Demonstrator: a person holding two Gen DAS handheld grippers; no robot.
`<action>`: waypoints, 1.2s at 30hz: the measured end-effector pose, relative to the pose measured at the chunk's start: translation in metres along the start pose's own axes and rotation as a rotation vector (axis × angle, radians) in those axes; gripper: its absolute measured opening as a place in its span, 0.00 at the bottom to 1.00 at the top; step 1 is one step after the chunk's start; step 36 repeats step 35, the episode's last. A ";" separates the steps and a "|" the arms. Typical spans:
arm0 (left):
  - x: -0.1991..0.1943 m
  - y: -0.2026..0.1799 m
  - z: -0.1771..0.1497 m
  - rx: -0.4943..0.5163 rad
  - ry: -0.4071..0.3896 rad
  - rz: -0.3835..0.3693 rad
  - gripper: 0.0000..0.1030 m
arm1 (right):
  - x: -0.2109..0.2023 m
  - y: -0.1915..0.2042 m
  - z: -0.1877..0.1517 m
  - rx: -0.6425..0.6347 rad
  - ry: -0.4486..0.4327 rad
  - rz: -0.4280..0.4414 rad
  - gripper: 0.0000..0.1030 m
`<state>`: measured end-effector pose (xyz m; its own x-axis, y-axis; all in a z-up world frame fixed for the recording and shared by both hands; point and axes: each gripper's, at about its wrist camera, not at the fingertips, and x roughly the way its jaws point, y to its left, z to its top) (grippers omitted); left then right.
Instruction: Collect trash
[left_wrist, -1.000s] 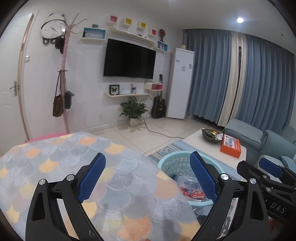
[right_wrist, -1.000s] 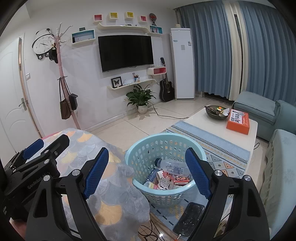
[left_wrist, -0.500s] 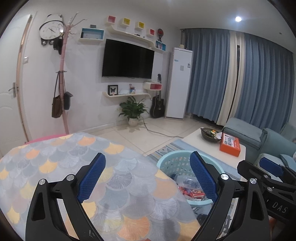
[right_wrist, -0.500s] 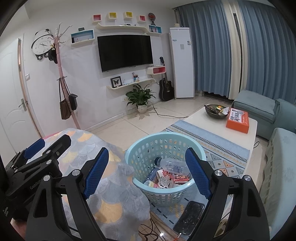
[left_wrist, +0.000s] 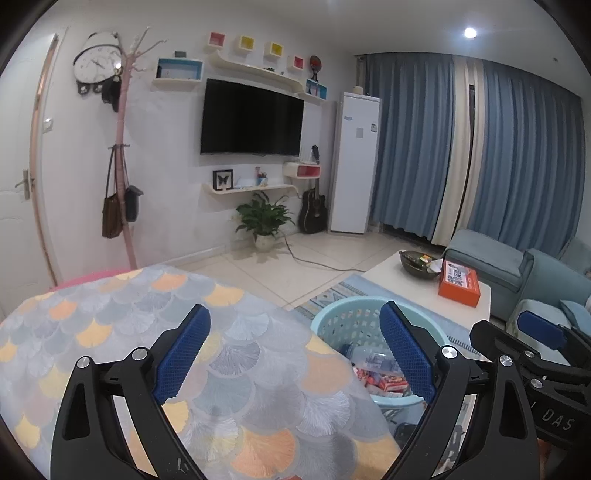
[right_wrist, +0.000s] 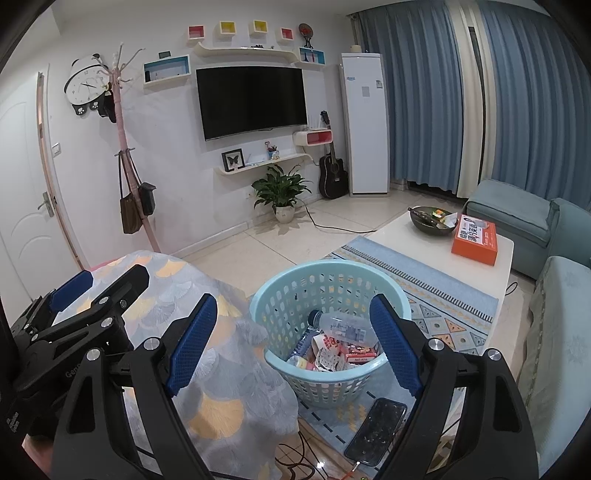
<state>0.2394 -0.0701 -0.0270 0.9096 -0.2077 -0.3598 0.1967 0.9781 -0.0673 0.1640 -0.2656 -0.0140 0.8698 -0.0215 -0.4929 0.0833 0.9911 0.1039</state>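
Both tools hang idle. The left gripper (left_wrist: 291, 354) hovers over the table's scale-patterned grey and orange cloth (left_wrist: 110, 325), its blue-padded fingers spread with nothing between them. The right gripper (right_wrist: 291, 339) is just as wide and empty, aimed at the pale blue perforated plastic basket (right_wrist: 280, 295) on the rug beside the table. The trash sits inside it: a clear plastic bottle (right_wrist: 343, 325) lying on crumpled wrappers (right_wrist: 332, 354). The basket looks parked close for easy drops.
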 end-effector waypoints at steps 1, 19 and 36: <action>0.000 -0.002 -0.001 0.015 -0.007 0.006 0.88 | -0.002 0.000 0.000 0.000 -0.001 0.003 0.78; -0.054 -0.004 -0.009 0.005 0.018 0.073 0.88 | -0.040 -0.017 -0.004 0.053 -0.038 0.003 0.78; -0.134 0.050 -0.001 -0.123 0.002 0.125 0.87 | -0.075 0.022 0.000 -0.012 -0.063 0.050 0.78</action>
